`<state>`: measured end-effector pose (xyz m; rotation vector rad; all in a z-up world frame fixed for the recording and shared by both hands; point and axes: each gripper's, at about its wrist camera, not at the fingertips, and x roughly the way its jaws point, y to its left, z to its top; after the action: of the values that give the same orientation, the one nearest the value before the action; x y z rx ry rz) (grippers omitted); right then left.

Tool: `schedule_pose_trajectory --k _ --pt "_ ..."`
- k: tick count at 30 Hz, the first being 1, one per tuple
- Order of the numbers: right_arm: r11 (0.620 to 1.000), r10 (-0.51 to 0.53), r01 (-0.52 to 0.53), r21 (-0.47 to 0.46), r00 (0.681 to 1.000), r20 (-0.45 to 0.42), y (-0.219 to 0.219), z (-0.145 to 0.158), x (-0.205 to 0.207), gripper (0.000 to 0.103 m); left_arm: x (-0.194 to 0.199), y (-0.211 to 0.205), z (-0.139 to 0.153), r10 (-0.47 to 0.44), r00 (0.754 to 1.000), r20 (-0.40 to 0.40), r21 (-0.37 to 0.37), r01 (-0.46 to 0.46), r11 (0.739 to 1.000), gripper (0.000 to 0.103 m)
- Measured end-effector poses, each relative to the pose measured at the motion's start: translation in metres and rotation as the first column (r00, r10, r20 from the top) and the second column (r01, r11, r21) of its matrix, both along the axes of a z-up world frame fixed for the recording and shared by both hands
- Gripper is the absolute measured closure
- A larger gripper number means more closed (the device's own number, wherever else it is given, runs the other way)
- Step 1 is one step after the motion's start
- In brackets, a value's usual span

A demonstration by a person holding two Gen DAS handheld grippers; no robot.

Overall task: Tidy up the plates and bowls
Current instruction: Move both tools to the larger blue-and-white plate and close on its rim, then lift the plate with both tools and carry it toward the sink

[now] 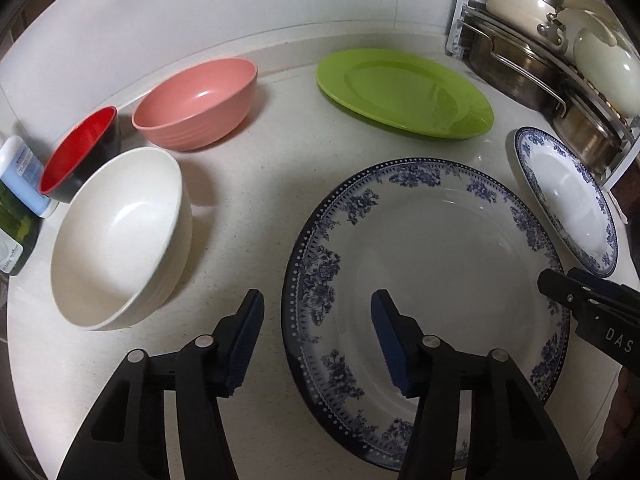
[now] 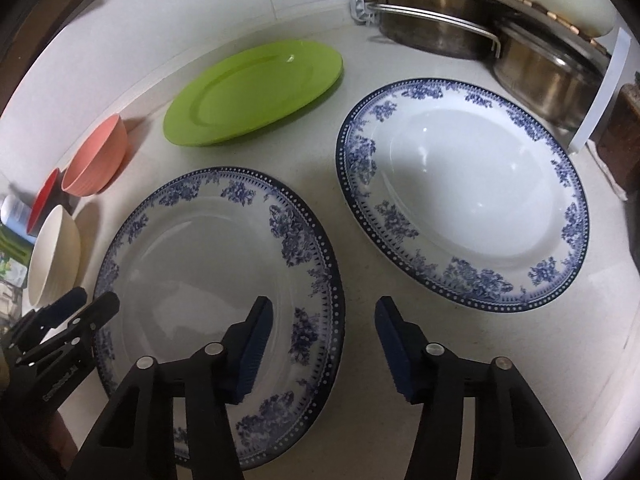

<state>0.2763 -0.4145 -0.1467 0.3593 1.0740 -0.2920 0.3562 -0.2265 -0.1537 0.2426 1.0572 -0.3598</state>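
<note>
- My left gripper (image 1: 318, 336) hangs wide open with nothing in it, its two blue pads straddling the left rim of the large blue-and-white plate (image 1: 432, 280): one finger is over the bare worktop (image 1: 256, 184), the other over the plate's white centre.
- My right gripper (image 2: 324, 344) is also spread wide and holds nothing. Its left finger is over the right part of that same large plate (image 2: 208, 280), its right finger over bare worktop (image 2: 352, 280).
- Ahead and to the right of my right gripper lies the second blue-and-white plate (image 2: 464, 196), flat on the worktop, beside the first and not touching it.
- The green plate (image 2: 256, 92) lies further ahead, near the wall, apart from both patterned plates.
- To the left of my left gripper stands the cream bowl (image 1: 120, 236), upright and close to the finger.
- Beyond it are the red-lined black bowl (image 1: 80, 152) and the pink bowl (image 1: 196, 100), both upright near the wall. Whether the red and cream bowls touch I cannot tell.
- A white-and-blue bottle (image 1: 24, 176) stands at the far left edge.
- Far right of both grippers, a rack (image 1: 560, 92) holds steel pots (image 2: 436, 28) and pale lids.
- The tip of my right gripper (image 1: 576, 296) shows at the large plate's right rim in the left view.
</note>
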Motion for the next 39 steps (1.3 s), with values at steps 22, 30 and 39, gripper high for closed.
schedule_pose_trajectory --k 22,30,39 --pt "1.000 0.027 -0.027 -0.013 0.999 -0.024 0.002 -0.003 0.009 0.071 0.006 0.001 -0.008 0.033 0.999 -0.037 -0.014 -0.033 0.999 0.070" --pt "0.999 0.035 -0.035 -0.024 0.999 -0.007 0.006 0.005 0.005 0.071 0.001 0.006 -0.002 0.046 0.999 -0.014 -0.025 -0.047 0.999 0.070" --pt "0.996 0.077 -0.076 -0.040 0.996 0.041 0.033 0.032 -0.007 0.071 -0.018 0.037 0.029 0.095 0.995 0.042 -0.049 -0.093 0.994 0.070"
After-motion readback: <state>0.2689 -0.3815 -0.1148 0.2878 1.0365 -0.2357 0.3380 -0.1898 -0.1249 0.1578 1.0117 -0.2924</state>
